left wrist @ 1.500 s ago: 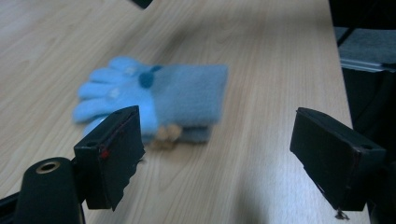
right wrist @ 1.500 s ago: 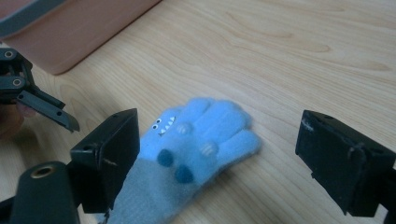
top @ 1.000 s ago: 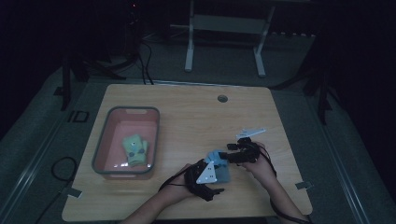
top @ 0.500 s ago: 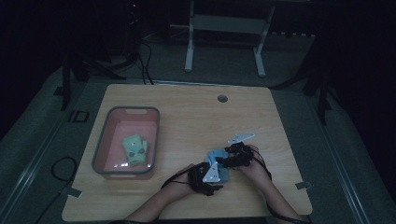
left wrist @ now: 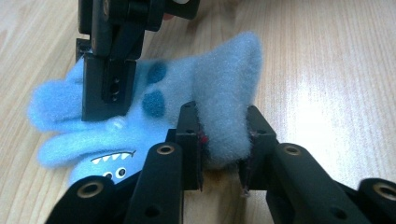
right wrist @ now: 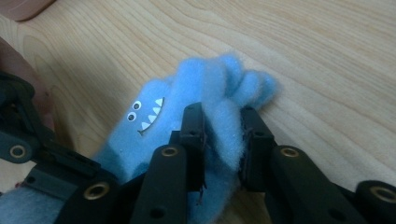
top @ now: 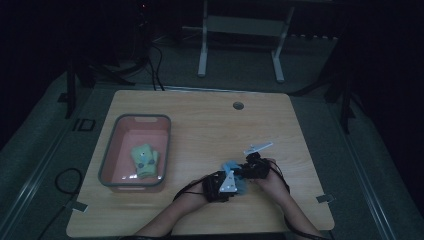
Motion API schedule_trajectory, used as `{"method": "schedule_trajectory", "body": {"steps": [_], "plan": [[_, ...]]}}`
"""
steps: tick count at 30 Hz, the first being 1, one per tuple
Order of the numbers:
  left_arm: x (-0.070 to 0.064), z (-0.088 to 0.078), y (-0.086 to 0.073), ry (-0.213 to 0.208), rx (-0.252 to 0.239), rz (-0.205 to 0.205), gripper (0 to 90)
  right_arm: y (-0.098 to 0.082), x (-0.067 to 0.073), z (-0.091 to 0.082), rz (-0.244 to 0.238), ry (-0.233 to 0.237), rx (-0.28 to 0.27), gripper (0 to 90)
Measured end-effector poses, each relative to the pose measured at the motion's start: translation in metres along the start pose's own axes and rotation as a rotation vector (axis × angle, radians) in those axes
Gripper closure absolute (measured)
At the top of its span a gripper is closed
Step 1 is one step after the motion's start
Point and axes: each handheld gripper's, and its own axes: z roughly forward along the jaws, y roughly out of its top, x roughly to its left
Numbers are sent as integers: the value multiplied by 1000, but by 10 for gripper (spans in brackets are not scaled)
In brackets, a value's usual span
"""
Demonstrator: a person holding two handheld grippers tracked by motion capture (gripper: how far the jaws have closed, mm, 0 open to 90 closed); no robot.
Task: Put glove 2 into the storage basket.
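Going from left to right across the dim high view, we first meet a pink tray (top: 107, 160) with a grey rim on the left part of the wooden table (top: 210, 125), and inside it lies a green fuzzy glove (top: 144, 161). Well to the right of the tray, near the front edge of the table, a person's forearms come in from below and our two grippers meet over a small blue fuzzy glove (top: 233, 167) that lies on the bare wood. The left gripper (left wrist: 223, 135) has just been closing, and its jaws now pinch a raised fold of the blue glove at one end, with the fleece squeezed between the pads. The right gripper (right wrist: 223, 140) has also just been closing and clamps another bunch of the same glove, near its finger end, beside a printed face with two eyes and jagged teeth. In the left gripper view we also see the right gripper pressing down on the glove from above. We judge the step in hand to be taking a two-point hold on the blue glove. The next move likely calls for lifting both grips together, keeping the fleece taut, and carrying it left toward the tray to join the green one.
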Motion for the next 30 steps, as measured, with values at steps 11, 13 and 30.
{"method": "schedule_trajectory", "body": {"steps": [11, 13, 30], "plan": [[10, -20, 14, 13, 0, 0, 777, 12, 4, -9, 20, -3, -42, 811], [11, -26, 17, 28, 3, 14, 778, 17, 6, -13, 19, 3, -45, 814], [25, -74, 33, 90, 20, 47, 780, 66, 23, -34, -5, 35, -119, 823]]}}
